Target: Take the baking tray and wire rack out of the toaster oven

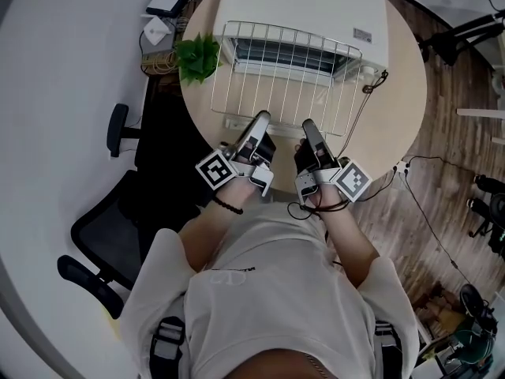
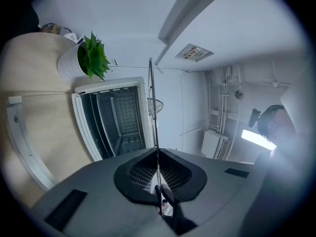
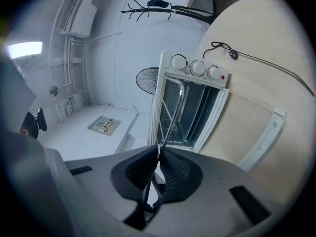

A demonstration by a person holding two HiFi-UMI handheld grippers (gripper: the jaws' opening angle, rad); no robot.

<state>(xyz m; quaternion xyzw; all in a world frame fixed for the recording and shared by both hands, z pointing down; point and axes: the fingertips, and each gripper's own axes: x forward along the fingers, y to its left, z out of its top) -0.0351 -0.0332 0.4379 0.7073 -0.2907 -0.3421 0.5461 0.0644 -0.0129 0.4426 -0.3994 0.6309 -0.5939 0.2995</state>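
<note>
Wire rack (image 1: 288, 77): held roughly flat over the table (image 1: 394, 109), at 6 o'clock from the oven (image 1: 316, 6). Seen from above, its far edge overlaps the oven's front. Its near edge is pinched at two spots.

Left gripper (image 1: 259, 121): jaws closed on the rack's near edge, left of centre. In its own view the rack (image 2: 153, 107) runs edge-on as a thin line out from between the clamped pads (image 2: 148, 174).

Right gripper (image 1: 309, 126): jaws likewise clamped on the near edge, right of centre. A rack (image 3: 170, 112) wire passes between the pads (image 3: 173, 174).

Pose: both forearms reach forward from the torso, side by side and nearly parallel. The grippers point about level toward 12 o'clock. Marker cubes sit at the near ends, canted outward. There is a dark band on the left wrist.

Oven (image 2: 113, 117) (image 3: 190, 102) stands open, with the door (image 2: 19, 132) (image 3: 266, 132) dropped flat on the table. Three knobs (image 3: 197, 68) line one side of its face.

Plant (image 1: 197, 58) (image 2: 91, 58) sits at 10 o'clock from the rack, near the table edge. A cable (image 1: 359, 109) trails off at 3 o'clock. A black chair (image 1: 110, 227) stands at 8 o'clock, beside the person.
</note>
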